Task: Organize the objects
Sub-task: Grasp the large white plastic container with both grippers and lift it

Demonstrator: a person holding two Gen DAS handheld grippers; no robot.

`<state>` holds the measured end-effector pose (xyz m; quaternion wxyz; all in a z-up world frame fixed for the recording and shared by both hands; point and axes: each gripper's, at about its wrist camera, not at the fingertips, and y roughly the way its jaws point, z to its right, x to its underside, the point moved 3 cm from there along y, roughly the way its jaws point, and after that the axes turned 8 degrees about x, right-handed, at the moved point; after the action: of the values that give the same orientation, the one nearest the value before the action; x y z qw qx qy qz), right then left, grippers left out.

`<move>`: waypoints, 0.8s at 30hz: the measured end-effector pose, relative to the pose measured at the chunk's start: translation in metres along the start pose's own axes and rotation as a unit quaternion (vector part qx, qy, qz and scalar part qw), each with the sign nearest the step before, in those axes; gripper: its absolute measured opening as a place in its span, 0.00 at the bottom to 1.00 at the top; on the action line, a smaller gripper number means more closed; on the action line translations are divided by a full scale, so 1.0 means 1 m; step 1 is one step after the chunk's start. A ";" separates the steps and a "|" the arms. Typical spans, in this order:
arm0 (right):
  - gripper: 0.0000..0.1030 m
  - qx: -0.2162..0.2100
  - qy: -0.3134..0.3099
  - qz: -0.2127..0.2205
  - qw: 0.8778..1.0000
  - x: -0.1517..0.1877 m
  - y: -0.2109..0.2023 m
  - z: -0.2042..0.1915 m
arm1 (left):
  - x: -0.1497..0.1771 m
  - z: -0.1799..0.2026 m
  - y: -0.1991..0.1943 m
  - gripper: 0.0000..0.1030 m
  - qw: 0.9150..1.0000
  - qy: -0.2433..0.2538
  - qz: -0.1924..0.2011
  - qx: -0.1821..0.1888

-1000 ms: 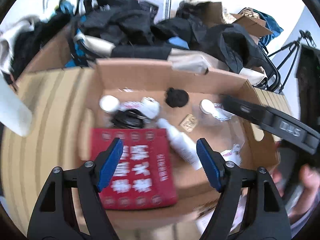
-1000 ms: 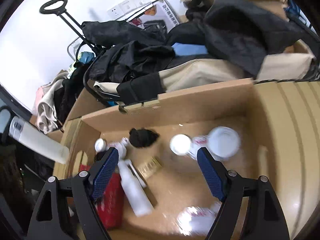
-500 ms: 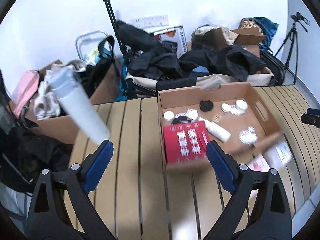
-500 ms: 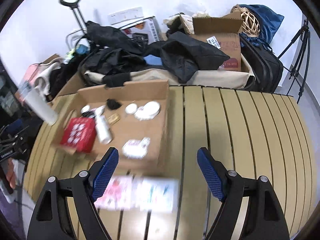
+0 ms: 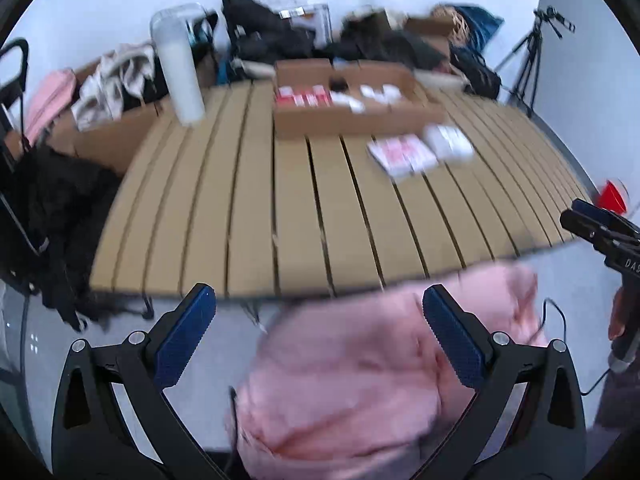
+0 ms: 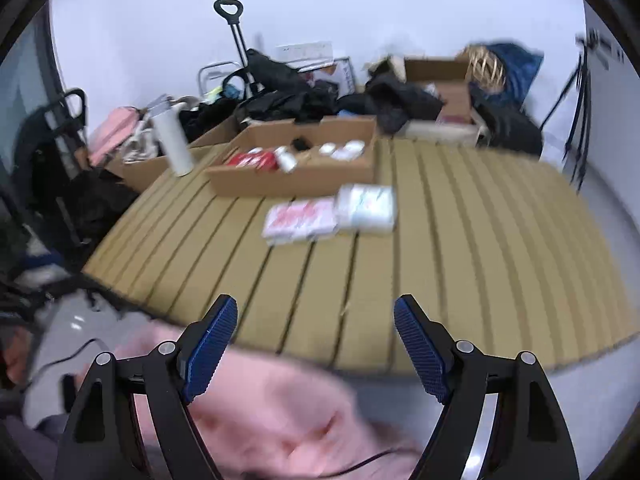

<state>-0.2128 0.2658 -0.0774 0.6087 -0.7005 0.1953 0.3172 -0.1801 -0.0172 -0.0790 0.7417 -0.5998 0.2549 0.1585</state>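
Note:
A shallow cardboard box (image 5: pixel 352 120) (image 6: pixel 296 178) stands at the far side of the slatted wooden table (image 5: pixel 312 216) (image 6: pixel 460 248), holding a red packet (image 5: pixel 302 98) (image 6: pixel 252 159), white bottles and jars. Two flat packets lie on the slats in front of it: a pink-and-white one (image 5: pixel 400 154) (image 6: pixel 300 220) and a white one (image 5: pixel 448 142) (image 6: pixel 366 206). My left gripper (image 5: pixel 318 312) hangs off the near table edge, jaws still opening, nothing between them. My right gripper (image 6: pixel 316 322) stands open and empty, also back at the near edge. Part of the right tool (image 5: pixel 600 228) shows at the left view's right border.
A tall white tumbler (image 5: pixel 178 64) (image 6: pixel 172 142) stands at the table's far left. Pink clothing (image 5: pixel 360 384) (image 6: pixel 272 412) of the person fills the foreground below the grippers. Bags, dark clothes, boxes and a trolley handle (image 6: pixel 234 28) crowd behind the table; a tripod (image 5: pixel 528 60) stands at right.
Both grippers have pulled far back from over the box to beyond the near table edge. The left jaws have widened. The two flat packets now lie in view on the slats.

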 end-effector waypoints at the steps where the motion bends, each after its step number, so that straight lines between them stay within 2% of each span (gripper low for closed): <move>1: 0.82 -0.012 0.016 -0.006 1.000 0.008 -0.002 0.002 | 0.002 0.001 0.001 1.00 1.000 0.002 -0.001 -0.002; 3: 0.82 -0.017 0.026 -0.008 0.999 0.012 -0.002 0.004 | 0.001 0.004 0.005 1.00 1.000 0.000 -0.001 -0.012; 5: 0.82 0.006 0.030 -0.006 1.000 0.010 0.000 0.007 | -0.002 0.006 0.011 1.00 1.000 -0.003 -0.004 -0.020; 12: 0.82 0.021 0.073 -0.004 0.997 0.009 0.006 0.030 | -0.021 0.023 0.032 1.00 1.000 0.003 0.006 0.021; 14: 0.82 0.027 0.091 -0.013 0.995 0.010 0.016 0.045 | -0.039 0.035 0.049 1.00 0.999 0.011 0.012 0.046; 17: 0.80 0.006 0.114 -0.021 0.993 0.000 0.038 0.066 | -0.082 0.061 0.089 0.98 0.995 0.025 0.025 0.089; 18: 0.73 -0.002 0.121 -0.025 0.992 -0.006 0.048 0.074 | -0.091 0.066 0.098 0.98 0.995 0.026 0.022 0.096; 20: 0.65 -0.017 0.137 -0.030 0.990 -0.024 0.071 0.088 | -0.122 0.087 0.131 0.93 0.994 0.021 0.008 0.108; 23: 0.64 -0.029 0.152 -0.032 0.987 -0.048 0.105 0.099 | -0.152 0.110 0.168 0.87 0.991 0.030 0.013 0.129; 24: 0.64 -0.033 0.156 -0.032 0.987 -0.054 0.114 0.100 | -0.159 0.116 0.181 0.78 0.991 0.031 0.010 0.134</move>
<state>-0.3479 0.3366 -0.1293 0.5575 -0.7667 0.2548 0.1908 -0.3871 0.1482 -0.1175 0.8054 -0.4973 0.3024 0.1119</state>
